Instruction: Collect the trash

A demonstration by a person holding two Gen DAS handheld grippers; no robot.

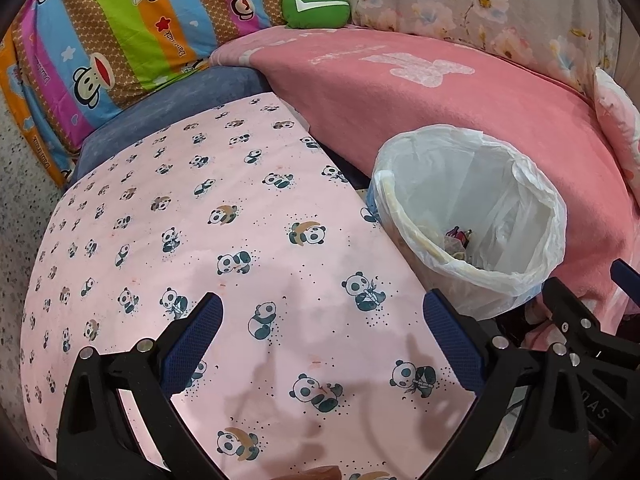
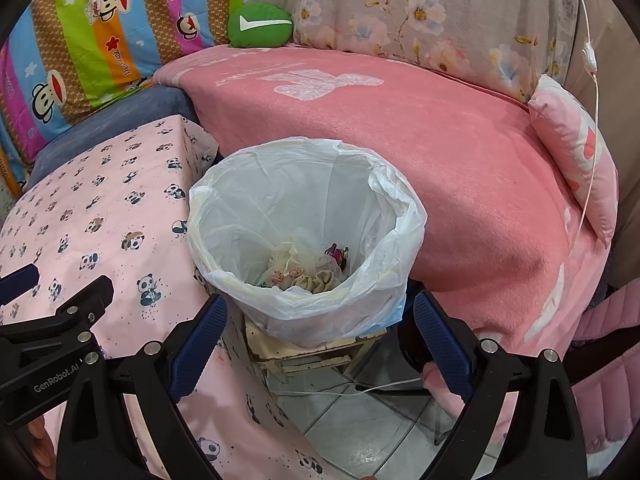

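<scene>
Both of your grippers are empty, and their blue ribbed fingers stand wide apart: the left gripper (image 1: 322,340) hangs over the pink panda-print cloth (image 1: 224,248), and the right gripper (image 2: 316,340) is aimed straight at the bin (image 2: 308,240), probably because that is where every piece of trash must end up. The bin sits just right of the cloth-covered table, on a worn wooden stool (image 2: 316,354), so its mouth comes roughly level with the tabletop, which should make for a short drop. A thin, crinkled white liner (image 2: 404,224) is folded loosely over its round rim; it is filmy stuff, so a finger could snag it. Crumpled trash (image 2: 308,268), beige and soft-looking with one small bright scrap, already lies at the bottom. No loose trash shows on the cloth. Behind the bin runs a fuzzy pink blanket (image 2: 440,152), with a small green cushion (image 2: 260,26) at the far edge.
</scene>
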